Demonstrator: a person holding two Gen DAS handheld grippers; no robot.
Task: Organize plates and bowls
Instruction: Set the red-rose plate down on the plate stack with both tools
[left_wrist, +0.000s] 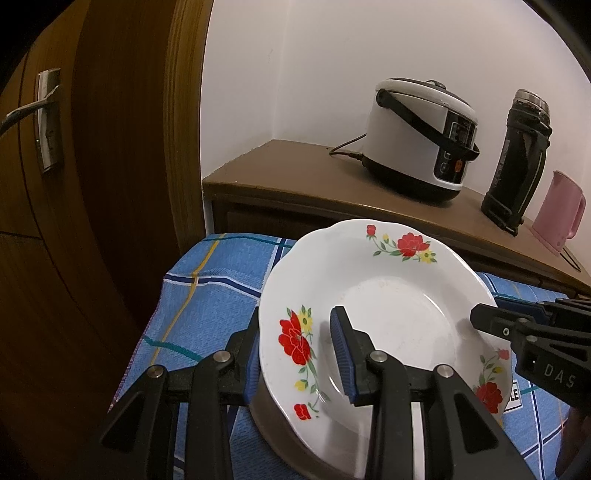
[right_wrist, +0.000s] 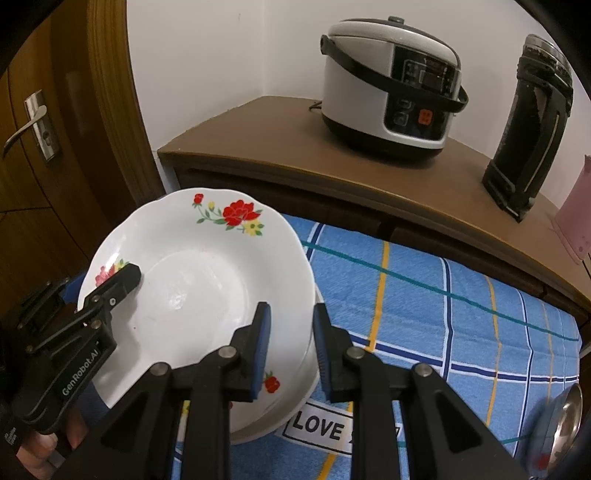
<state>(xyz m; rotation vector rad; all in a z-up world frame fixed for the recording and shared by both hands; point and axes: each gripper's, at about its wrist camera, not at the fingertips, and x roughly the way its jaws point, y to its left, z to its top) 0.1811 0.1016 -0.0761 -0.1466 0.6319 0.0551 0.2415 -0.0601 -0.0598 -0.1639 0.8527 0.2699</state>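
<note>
Beyond both grippers, a brown cabinet (right_wrist: 280, 155) carries a rice cooker (right_wrist: 391, 85) and a dark flask (right_wrist: 532, 122). Nearer, under them, lies the blue checked cloth (right_wrist: 461, 306). Over that cloth, between the two tools, sits the flowered plate (left_wrist: 388, 314), tilted, above a second white dish (right_wrist: 295, 402) and a dark metal bowl (left_wrist: 273, 421). Straddling the plate's left rim, the left gripper (left_wrist: 295, 350) has one finger inside and one outside; I cannot tell whether the pads press it. Likewise the right gripper (right_wrist: 291, 347) straddles the right rim, jaws parted, with a visible gap beside the rim.
</note>
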